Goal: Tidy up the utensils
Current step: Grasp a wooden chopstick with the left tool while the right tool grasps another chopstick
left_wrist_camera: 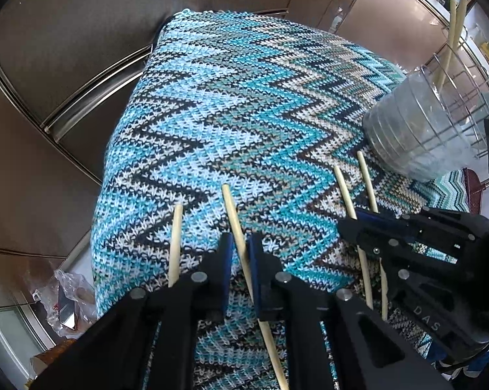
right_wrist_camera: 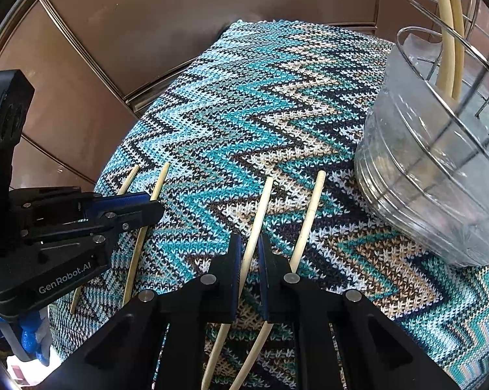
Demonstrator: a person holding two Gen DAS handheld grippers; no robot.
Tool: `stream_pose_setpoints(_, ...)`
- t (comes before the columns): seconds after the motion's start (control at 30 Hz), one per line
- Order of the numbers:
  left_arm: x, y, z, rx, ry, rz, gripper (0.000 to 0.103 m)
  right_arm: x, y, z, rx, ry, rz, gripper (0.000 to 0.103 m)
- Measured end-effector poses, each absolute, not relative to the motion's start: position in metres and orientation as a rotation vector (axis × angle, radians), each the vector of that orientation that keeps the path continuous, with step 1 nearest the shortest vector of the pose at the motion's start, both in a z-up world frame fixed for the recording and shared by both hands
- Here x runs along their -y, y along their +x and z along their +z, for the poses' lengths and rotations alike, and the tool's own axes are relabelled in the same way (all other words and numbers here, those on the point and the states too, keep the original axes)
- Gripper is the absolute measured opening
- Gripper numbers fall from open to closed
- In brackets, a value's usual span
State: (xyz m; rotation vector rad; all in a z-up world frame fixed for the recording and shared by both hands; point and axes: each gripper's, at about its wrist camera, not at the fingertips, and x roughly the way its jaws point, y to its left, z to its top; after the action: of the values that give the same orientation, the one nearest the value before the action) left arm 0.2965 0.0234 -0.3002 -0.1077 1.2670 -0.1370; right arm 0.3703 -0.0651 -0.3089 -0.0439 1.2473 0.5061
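Several pale wooden chopsticks lie on a blue zigzag knitted cloth (left_wrist_camera: 231,104). My left gripper (left_wrist_camera: 241,240) points down at the cloth, its blue pads closed on one chopstick (left_wrist_camera: 231,204). A second chopstick (left_wrist_camera: 176,237) lies just left of its fingers. In the right wrist view my right gripper (right_wrist_camera: 249,243) is shut on another chopstick (right_wrist_camera: 260,208), with its partner (right_wrist_camera: 311,208) lying to the right. The two grippers stand side by side: the right one (left_wrist_camera: 351,221) shows in the left view, the left one (right_wrist_camera: 153,208) in the right view.
A clear ribbed plastic cup (right_wrist_camera: 423,178) sits in a wire rack (right_wrist_camera: 455,65) at the cloth's right, with two chopsticks (right_wrist_camera: 449,48) standing in it. Brown cabinet fronts (left_wrist_camera: 65,48) lie beyond the cloth's far and left edges. A crumpled plastic bag (left_wrist_camera: 65,295) lies below left.
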Motion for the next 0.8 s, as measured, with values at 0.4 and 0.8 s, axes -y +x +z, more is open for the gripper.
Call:
stream_pose_setpoints(0.4,-0.0226,0.2970,-0.3004,-1.270,-0.095,-0.133,0.009,0.0621,0.3738,-0.3094,-1.262,-0.043,0.498,0.009)
stream_pose_setpoints(0.8,-0.0233,0.2977,-0.2989,-1.271,-0.106,-0.128,0.008,0.0653,0.3661,-0.3070,-1.250,-0.012,0.504,0.008)
